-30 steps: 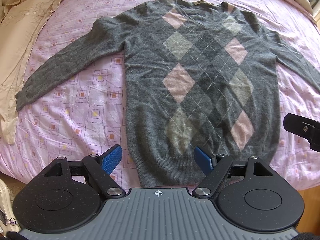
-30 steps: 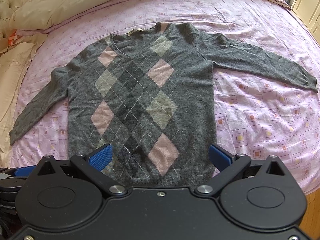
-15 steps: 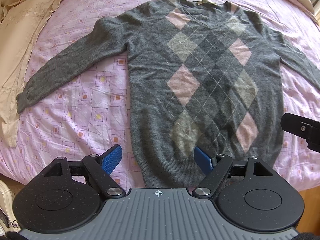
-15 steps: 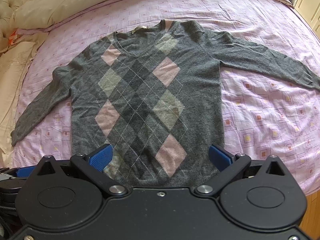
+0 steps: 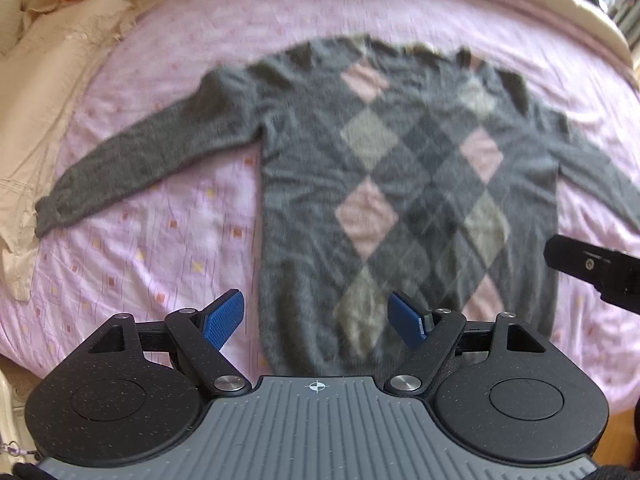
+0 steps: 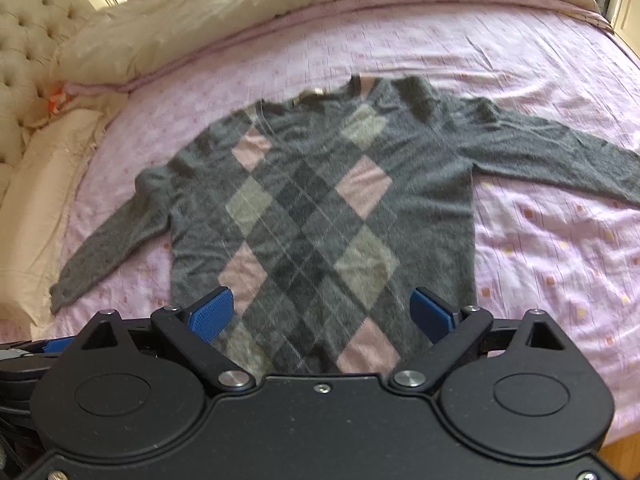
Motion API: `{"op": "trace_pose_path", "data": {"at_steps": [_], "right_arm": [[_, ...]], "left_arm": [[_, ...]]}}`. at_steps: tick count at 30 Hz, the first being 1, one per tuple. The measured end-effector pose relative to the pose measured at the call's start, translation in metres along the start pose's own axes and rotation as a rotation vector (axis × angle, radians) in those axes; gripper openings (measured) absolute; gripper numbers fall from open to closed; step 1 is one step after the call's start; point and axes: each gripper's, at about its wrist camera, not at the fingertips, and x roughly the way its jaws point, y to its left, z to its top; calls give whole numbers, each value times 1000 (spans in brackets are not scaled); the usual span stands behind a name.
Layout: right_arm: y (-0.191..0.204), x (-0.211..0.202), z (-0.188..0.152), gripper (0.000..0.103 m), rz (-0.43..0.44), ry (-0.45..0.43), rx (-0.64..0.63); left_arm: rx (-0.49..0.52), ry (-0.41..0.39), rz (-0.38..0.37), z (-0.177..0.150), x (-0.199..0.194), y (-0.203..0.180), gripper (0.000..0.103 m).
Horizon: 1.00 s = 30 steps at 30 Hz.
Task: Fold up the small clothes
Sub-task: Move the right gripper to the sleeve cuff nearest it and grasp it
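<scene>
A: Where's the garment?
B: Grey knit argyle sweater with pink and pale diamonds [image 6: 320, 216] lies flat, front up, mid pink patterned bedsheet [image 6: 560, 260], hem at the near edge, both sleeves spread out.
A: Grippers?
B: Left gripper [image 5: 318, 318] fingers spread wide, holding nothing, above the hem. Right gripper [image 6: 322, 314] same, released, over the hem. Frames blurred, so contact with the knit is probably none, can't confirm.
A: Else?
B: Cream bedding [image 5: 44, 120] along the sheet's left edge.

no readable text or numbers anywhere — sweater [image 5: 408, 208] label too blurred.
</scene>
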Motion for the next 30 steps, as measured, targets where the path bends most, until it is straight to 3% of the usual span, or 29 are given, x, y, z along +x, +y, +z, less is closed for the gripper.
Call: {"op": "trace_pose_path", "data": {"at_steps": [7, 15, 21, 26, 30], "right_arm": [[-62, 17, 11, 95, 23, -85, 31], [-197, 35, 20, 95, -60, -95, 232], [-299, 40, 26, 88, -169, -112, 401], [-370, 37, 28, 78, -239, -145, 522], [-421, 33, 30, 76, -290, -157, 593]], "left_arm": [[-69, -90, -12, 19, -2, -14, 78], [-57, -173, 9, 27, 2, -56, 78], [-9, -162, 99, 31, 8, -98, 78], [-6, -132, 123, 31, 13, -119, 78], [-14, -99, 143, 29, 18, -128, 78]]}}
